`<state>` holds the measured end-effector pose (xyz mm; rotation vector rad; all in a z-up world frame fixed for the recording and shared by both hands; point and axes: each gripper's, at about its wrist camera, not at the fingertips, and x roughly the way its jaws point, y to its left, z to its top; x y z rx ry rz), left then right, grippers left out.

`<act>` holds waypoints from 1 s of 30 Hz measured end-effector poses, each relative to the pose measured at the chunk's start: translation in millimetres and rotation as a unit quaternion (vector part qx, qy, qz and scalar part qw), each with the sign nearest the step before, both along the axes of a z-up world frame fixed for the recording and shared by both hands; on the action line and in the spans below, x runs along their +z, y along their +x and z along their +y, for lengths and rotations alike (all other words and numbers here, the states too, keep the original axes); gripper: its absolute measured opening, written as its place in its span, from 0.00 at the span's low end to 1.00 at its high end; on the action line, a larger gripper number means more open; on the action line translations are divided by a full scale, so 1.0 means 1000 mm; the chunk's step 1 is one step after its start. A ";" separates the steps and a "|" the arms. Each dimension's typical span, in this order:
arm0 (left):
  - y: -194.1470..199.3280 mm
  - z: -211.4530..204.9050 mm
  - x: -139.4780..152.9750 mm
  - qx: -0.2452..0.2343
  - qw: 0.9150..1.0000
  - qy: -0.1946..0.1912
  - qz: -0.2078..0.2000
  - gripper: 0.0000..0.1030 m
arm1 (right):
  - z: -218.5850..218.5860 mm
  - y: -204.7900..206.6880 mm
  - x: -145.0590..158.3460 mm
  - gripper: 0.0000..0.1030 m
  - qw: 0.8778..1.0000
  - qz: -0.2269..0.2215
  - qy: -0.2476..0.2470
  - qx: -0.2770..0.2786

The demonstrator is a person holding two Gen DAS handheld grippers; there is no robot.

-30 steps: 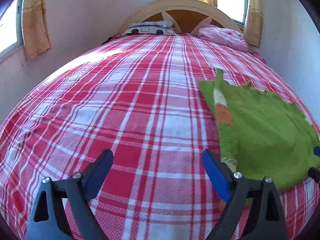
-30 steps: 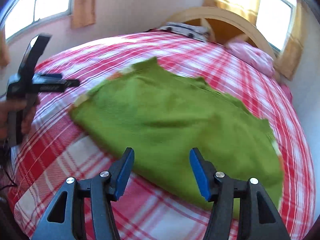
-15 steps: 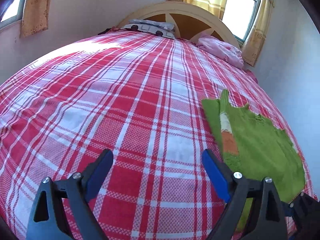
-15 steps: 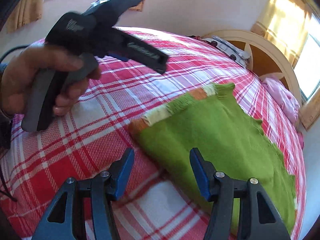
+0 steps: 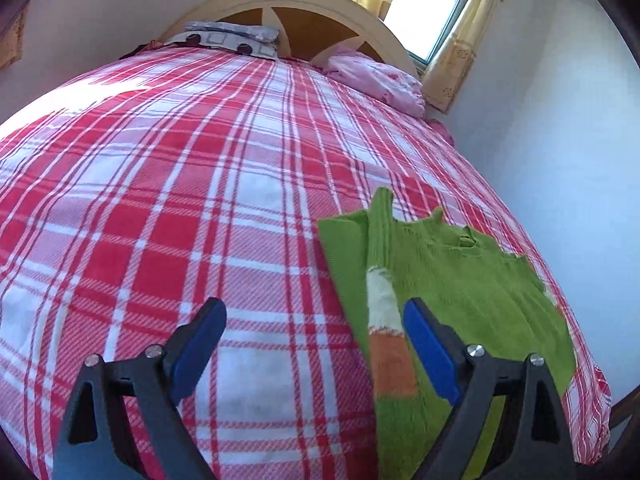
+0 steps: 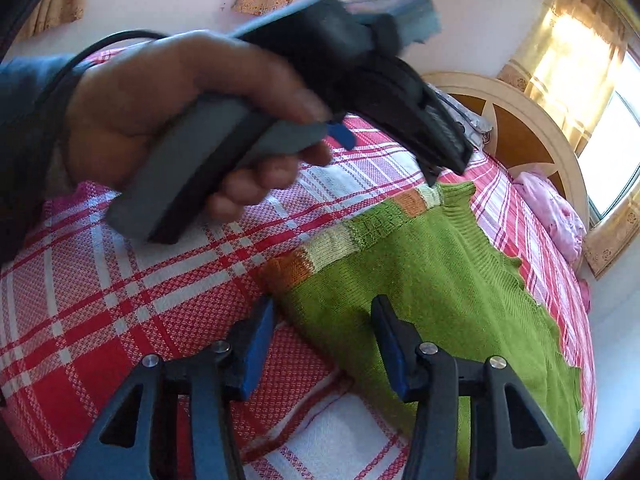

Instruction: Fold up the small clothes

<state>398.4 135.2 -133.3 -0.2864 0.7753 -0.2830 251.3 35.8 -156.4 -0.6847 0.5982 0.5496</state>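
Green sweater (image 6: 436, 280) flat on the bed (image 5: 200, 208).
Right gripper (image 6: 322, 344), released, straddles its near corner; left gripper (image 5: 314, 344), released, hovers beside its striped edge.

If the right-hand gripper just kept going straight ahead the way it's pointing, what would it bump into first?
Most likely the green knitted sweater lying on the red-and-white plaid bedspread. The right gripper is open, its fingers straddling the sweater's near corner beside the orange and cream stripes. Depth is unclear, so it may meet the bedspread simultaneously.

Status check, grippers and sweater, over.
Left gripper open, right gripper open, both empty. Green sweater lies on bed, partly folded. Nothing in the way.
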 end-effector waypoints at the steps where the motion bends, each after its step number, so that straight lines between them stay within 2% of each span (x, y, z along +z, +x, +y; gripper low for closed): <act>1: 0.005 -0.002 0.001 -0.010 1.000 -0.001 0.001 0.90 | 0.000 -0.001 0.000 0.48 1.000 -0.002 -0.001 0.000; 4: 0.023 -0.012 -0.002 -0.036 0.999 -0.005 0.011 0.90 | 0.003 -0.005 -0.001 0.48 1.000 -0.009 -0.004 0.000; 8: 0.041 -0.015 -0.009 -0.037 0.998 -0.037 0.026 0.90 | 0.006 -0.013 -0.003 0.48 1.000 -0.018 -0.012 -0.001; 12: 0.053 -0.020 -0.015 -0.034 0.997 -0.049 0.038 0.86 | 0.011 -0.023 -0.003 0.48 0.999 -0.029 -0.022 -0.001; 18: 0.061 -0.025 -0.019 -0.054 0.996 -0.059 0.035 0.56 | 0.012 -0.025 0.000 0.48 1.000 -0.015 -0.013 -0.004; 21: 0.065 -0.022 -0.024 -0.065 0.994 -0.081 0.045 0.43 | 0.013 -0.023 0.001 0.47 1.000 -0.012 -0.011 -0.004; 22: 0.067 -0.018 -0.027 -0.069 0.991 -0.101 0.051 0.29 | 0.012 -0.022 0.003 0.42 1.000 -0.009 -0.008 -0.002; 23: 0.069 -0.014 -0.031 -0.074 0.988 -0.123 0.059 0.19 | 0.009 -0.016 0.004 0.23 1.000 -0.002 -0.005 0.007; 24: 0.070 -0.010 -0.034 -0.075 0.984 -0.146 0.063 0.19 | 0.010 -0.016 0.004 0.15 1.000 -0.004 -0.007 0.010; 26: 0.070 -0.002 -0.038 -0.076 0.979 -0.176 0.068 0.17 | 0.010 -0.018 0.005 0.11 1.000 -0.022 -0.014 0.005; 30: 0.068 -0.004 -0.039 -0.076 0.978 -0.182 0.069 0.16 | 0.006 -0.020 0.010 0.10 1.000 -0.026 0.000 0.000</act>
